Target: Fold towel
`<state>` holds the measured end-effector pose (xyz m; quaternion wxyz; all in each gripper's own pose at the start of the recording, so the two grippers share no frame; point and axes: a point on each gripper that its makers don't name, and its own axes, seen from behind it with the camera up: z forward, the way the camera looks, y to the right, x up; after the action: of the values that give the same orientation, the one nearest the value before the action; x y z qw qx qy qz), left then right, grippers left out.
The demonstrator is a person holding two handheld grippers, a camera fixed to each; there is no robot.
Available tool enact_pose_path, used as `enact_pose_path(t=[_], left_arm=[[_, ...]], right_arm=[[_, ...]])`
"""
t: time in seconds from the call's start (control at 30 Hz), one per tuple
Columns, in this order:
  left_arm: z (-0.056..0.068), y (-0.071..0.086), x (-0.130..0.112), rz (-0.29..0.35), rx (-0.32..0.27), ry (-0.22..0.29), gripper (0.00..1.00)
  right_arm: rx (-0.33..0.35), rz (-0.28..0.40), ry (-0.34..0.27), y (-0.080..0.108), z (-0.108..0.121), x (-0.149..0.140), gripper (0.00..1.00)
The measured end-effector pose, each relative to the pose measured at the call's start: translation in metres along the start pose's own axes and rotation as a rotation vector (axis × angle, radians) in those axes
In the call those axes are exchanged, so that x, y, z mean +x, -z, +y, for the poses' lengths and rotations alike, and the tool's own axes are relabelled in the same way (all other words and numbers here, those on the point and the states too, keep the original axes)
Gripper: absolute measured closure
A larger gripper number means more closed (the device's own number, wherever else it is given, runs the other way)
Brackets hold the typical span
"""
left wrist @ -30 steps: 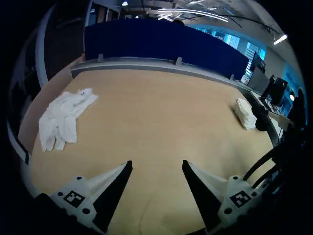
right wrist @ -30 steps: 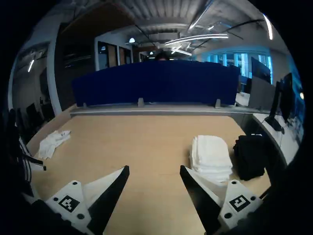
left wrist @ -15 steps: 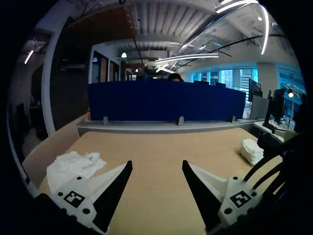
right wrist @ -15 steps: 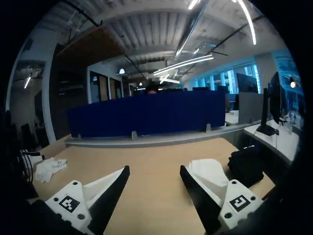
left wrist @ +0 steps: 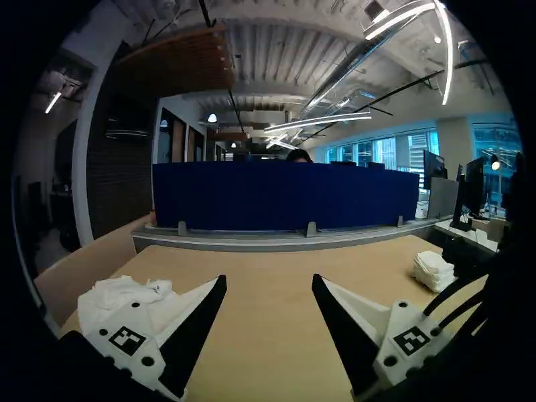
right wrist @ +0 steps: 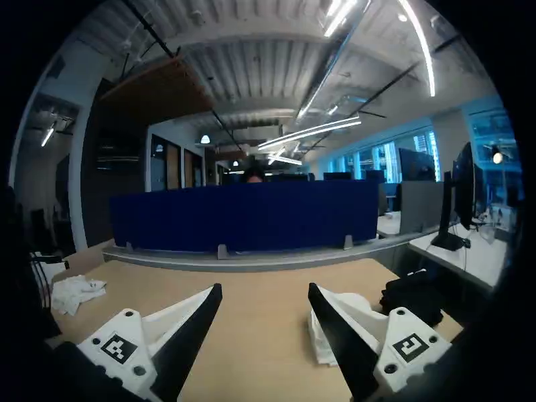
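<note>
The right tongs (right wrist: 264, 288) hang open above the desk (right wrist: 261, 348). A folded towel stack (right wrist: 320, 333) sits behind one finger; a crumpled towel (right wrist: 75, 293) lies far left.

The left gripper (left wrist: 268, 277) is held about level and points straight ahead toward the far side. Its two fingers (left wrist: 184, 315) are spread wide, white on the outside and black on the inner faces, and taper to sharp tips. Each one carries a square black-and-white marker (left wrist: 127, 340) near its base. The right gripper (right wrist: 264, 286) has the same pose: level, aimed forward, with its fingers (right wrist: 348, 328) wide apart and their tips in the air.
</note>
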<state>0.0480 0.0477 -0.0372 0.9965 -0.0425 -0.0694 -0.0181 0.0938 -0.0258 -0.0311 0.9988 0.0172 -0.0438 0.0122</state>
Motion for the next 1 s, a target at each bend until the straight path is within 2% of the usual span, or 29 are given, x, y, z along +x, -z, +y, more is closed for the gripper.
enact_pose_path(t=[0.27,0.47,0.67,0.87,1.0], left_arm=[[-0.012,-0.011,-0.021,0.037,0.030,-0.040,0.06],[-0.015,-0.018,-0.033,0.058,0.043,-0.035,0.05],[-0.020,-0.020,-0.042,0.095,0.071,-0.058,0.05],[-0.030,-0.021,-0.057,0.104,0.111,-0.097,0.06],[-0.031,-0.023,-0.066,0.112,0.109,-0.093,0.06]], right_arm=[[-0.002,0.027,0.019,-0.010,0.002,-0.017,0.00],[0.025,0.003,0.033,-0.019,-0.007,-0.024,0.00],[0.047,-0.015,0.089,-0.032,-0.015,-0.018,0.00],[0.062,-0.021,0.114,-0.046,-0.025,-0.007,0.00],[0.069,-0.020,0.135,-0.055,-0.035,-0.005,0.00]])
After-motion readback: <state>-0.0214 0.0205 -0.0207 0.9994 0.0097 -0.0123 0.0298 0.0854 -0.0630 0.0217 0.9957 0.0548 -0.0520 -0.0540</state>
